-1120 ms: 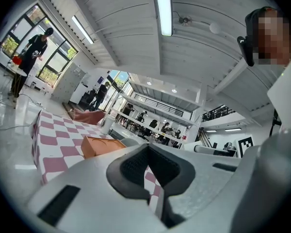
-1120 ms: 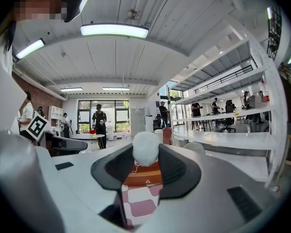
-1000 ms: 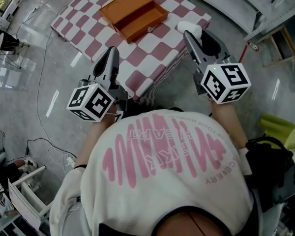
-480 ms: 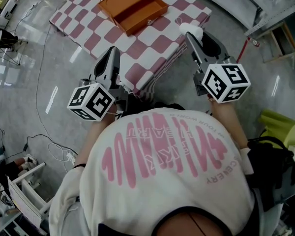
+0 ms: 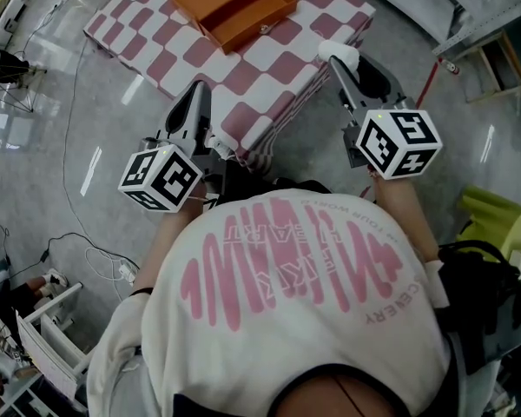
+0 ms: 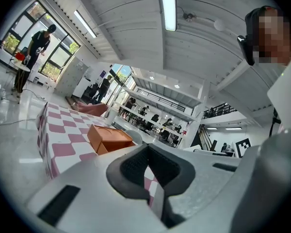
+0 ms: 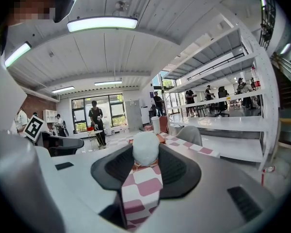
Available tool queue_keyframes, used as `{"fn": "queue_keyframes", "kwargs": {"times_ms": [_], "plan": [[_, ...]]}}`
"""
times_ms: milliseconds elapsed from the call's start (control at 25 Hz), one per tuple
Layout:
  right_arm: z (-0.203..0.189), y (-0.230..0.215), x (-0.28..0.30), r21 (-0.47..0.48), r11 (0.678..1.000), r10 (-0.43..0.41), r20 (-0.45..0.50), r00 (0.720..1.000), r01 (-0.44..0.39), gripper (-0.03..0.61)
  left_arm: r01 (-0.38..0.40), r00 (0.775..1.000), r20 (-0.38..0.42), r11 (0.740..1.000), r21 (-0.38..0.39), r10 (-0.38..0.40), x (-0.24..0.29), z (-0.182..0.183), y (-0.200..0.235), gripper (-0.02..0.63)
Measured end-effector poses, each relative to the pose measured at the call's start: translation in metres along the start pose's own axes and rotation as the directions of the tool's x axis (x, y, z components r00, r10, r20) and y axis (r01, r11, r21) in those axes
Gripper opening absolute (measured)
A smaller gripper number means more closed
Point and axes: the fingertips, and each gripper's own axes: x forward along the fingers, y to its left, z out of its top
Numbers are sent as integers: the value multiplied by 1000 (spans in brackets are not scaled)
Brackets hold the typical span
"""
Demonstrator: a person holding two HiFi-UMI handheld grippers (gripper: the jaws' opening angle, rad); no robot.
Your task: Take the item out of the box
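Right gripper view shows the right gripper [image 7: 146,163] pinching the white ball [image 7: 146,148] at its tips, out of the box [image 5: 234,5], by the desk [image 5: 278,68] edge. The left gripper [image 6: 146,171] is loose and empty. If the pinch slips, the ball could fall to the floor [image 5: 113,102].

Your head camera looks steeply down over your shoulders, with the checkered table [image 5: 269,76] at 12 o'clock. Each gripper camera sits close behind its jaws, facing roughly level across that table, which all three views share. Head and left gripper [image 5: 197,94] views share the orange box [image 5: 234,7]; head and right gripper [image 5: 341,62] views share the white item [image 5: 344,54].
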Motion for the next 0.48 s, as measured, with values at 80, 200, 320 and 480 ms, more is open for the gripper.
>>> {"fn": "queue_keyframes", "kwargs": {"times_ms": [80, 200, 320, 480], "plan": [[-2, -1, 0, 1, 1000, -5, -3, 1000, 5, 149, -3, 1000, 0, 1000, -1, 3, -1, -1, 1, 8], [-5, -2, 0, 0, 1000, -7, -10, 1000, 7, 149, -8, 1000, -4, 1000, -3, 8, -2, -3, 3, 8], [-6, -2, 1, 0, 1000, -8, -13, 1000, 8, 149, -10, 1000, -9, 1000, -3, 9, -2, -6, 3, 8], [-4, -1, 5, -7, 1000, -2, -10, 1000, 2, 149, -11, 1000, -3, 1000, -3, 11, -1, -3, 4, 8]]}}
